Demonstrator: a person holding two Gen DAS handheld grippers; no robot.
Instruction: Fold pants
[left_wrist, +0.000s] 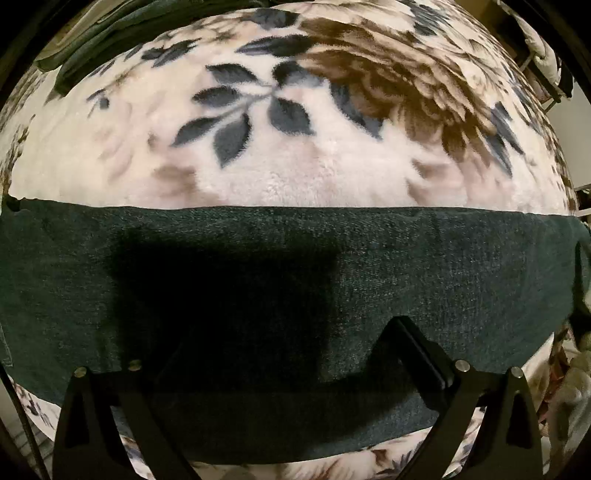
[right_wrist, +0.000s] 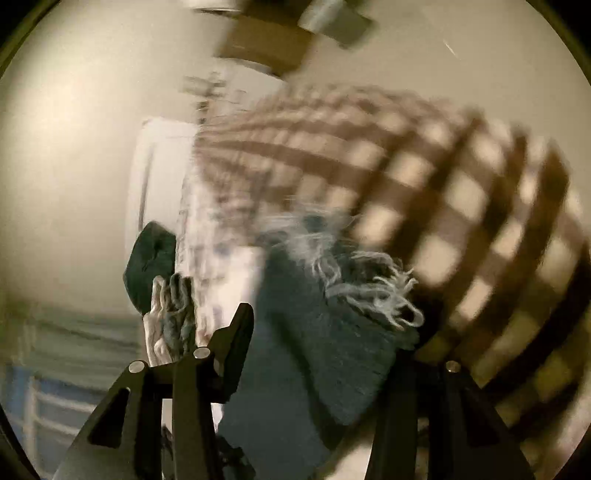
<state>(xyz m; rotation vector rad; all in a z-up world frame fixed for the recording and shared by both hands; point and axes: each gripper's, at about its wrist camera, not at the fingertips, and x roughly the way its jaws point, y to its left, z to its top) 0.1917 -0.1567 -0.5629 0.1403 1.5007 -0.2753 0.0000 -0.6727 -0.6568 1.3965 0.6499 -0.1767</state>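
The dark denim pants (left_wrist: 424, 266) lie in a flat band across the floral blanket (left_wrist: 295, 166) in the left wrist view. My left gripper (left_wrist: 288, 343) hovers just above the denim with its jaws wide apart and nothing between them; its left finger is lost in shadow. In the right wrist view my right gripper (right_wrist: 321, 332) is shut on the pants' frayed hem end (right_wrist: 314, 332), with pale threads (right_wrist: 369, 280) hanging from it, lifted in the air. The view is motion-blurred.
More dark folded cloth (left_wrist: 103, 33) lies at the blanket's far left edge. A brown checked cloth (right_wrist: 443, 192) fills the right of the right wrist view, with a pale wall (right_wrist: 74, 147) on the left. A metal rack (left_wrist: 546, 70) stands far right.
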